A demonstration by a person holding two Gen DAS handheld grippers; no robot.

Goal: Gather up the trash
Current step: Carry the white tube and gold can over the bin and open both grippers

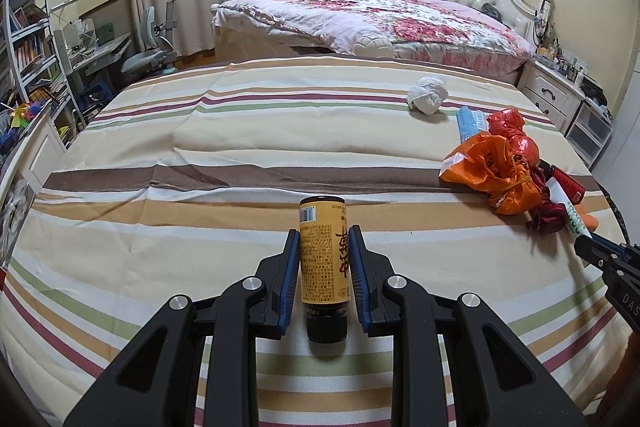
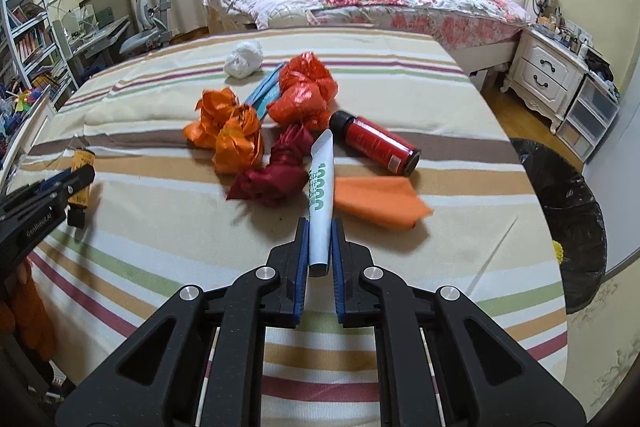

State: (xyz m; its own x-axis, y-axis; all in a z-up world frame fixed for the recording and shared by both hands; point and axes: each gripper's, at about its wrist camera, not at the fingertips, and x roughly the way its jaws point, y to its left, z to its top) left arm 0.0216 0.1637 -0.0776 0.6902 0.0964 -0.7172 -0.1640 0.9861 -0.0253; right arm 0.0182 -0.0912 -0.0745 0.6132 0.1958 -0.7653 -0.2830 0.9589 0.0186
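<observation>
Left tool (image 1: 323,259) gripping yellow bottle (image 1: 322,251), right tool (image 2: 320,247) gripping white tube (image 2: 321,203)

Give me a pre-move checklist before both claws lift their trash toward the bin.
1. Left claw shut on the yellow bottle: ok, pads press both sides.
2. Right claw shut on the white tube: ok, gripped near its lower end.
3. Tube free of neighbours: not ok, its far end lies against the dark red bag.
4. Black-lined bin open and in view at the right of the bed: ok.
5. Red bottle clear of the tube: cannot tell.
6. Yellow bottle lifted off the striped sheet: cannot tell.
</observation>
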